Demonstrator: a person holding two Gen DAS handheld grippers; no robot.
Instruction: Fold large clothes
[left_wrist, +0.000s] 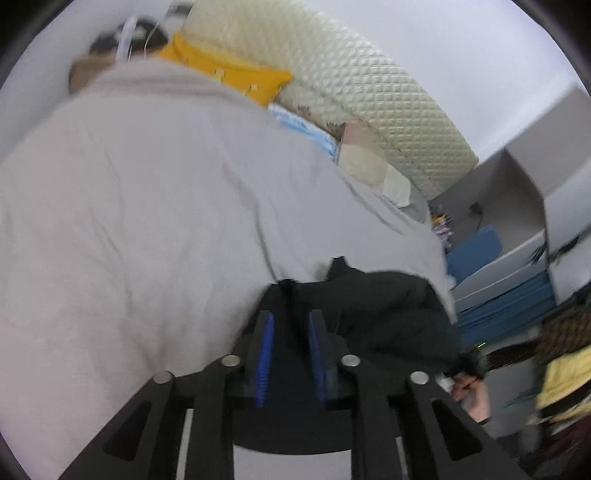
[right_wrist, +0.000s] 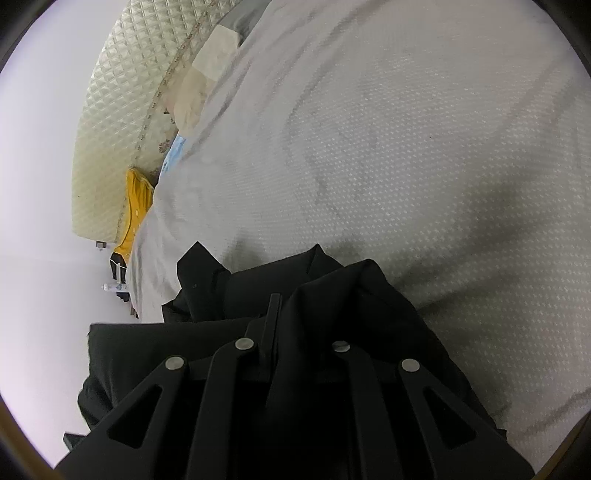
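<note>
L gripper (left_wrist: 291, 325) sat parted over black garment (left_wrist: 388, 314) on bed (left_wrist: 129, 221), nothing pinched. R gripper (right_wrist: 291, 306) buried in garment (right_wrist: 332, 295); grip state unclear.

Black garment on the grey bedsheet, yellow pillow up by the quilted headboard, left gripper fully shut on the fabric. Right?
Not quite. The left gripper is open: the left wrist view shows a clear gap between its blue pads, over the black garment. The rest holds: the garment lies on the grey bedsheet, and the yellow pillow sits by the quilted headboard.
</note>
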